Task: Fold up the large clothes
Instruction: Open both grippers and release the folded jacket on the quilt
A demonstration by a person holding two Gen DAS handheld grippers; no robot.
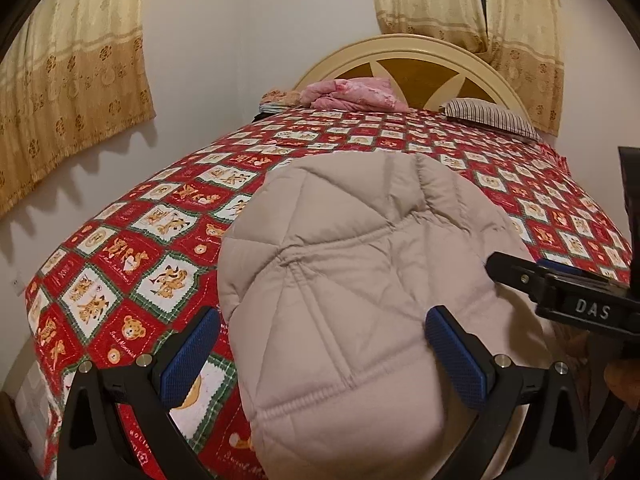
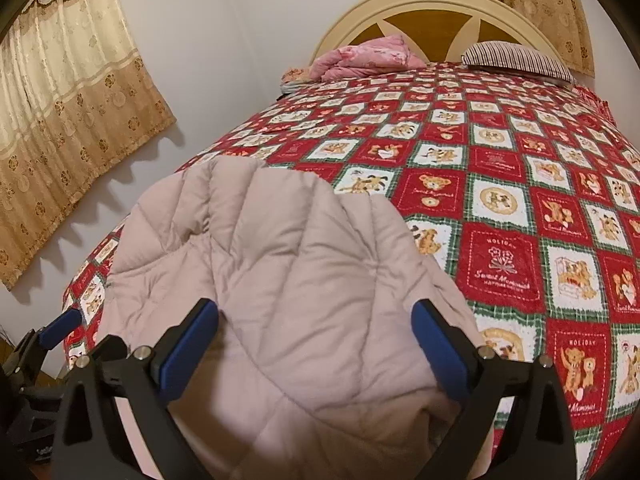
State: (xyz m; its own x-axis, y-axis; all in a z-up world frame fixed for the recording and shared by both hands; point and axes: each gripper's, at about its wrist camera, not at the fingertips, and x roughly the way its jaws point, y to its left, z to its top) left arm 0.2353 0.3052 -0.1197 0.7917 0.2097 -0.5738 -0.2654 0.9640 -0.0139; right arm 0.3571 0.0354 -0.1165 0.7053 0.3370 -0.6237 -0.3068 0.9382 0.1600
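Your jacket (image 1: pixel 360 280): pale pink, quilted. Bedspread (image 2: pixel 500 208): red-green-white teddy-bear checks. Pillow (image 2: pixel 516 58): dark-and-white stripes. Curtains (image 1: pixel 72 80): beige floral.

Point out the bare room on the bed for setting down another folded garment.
Free: the bedspread between the folded quilted jacket and the striped pillow. Crowded: the headboard end, with the pink bundle and pillow.

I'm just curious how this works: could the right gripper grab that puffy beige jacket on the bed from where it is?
Probably yes. The right gripper is open, its fingers either side of the jacket with nothing between, not pressing.
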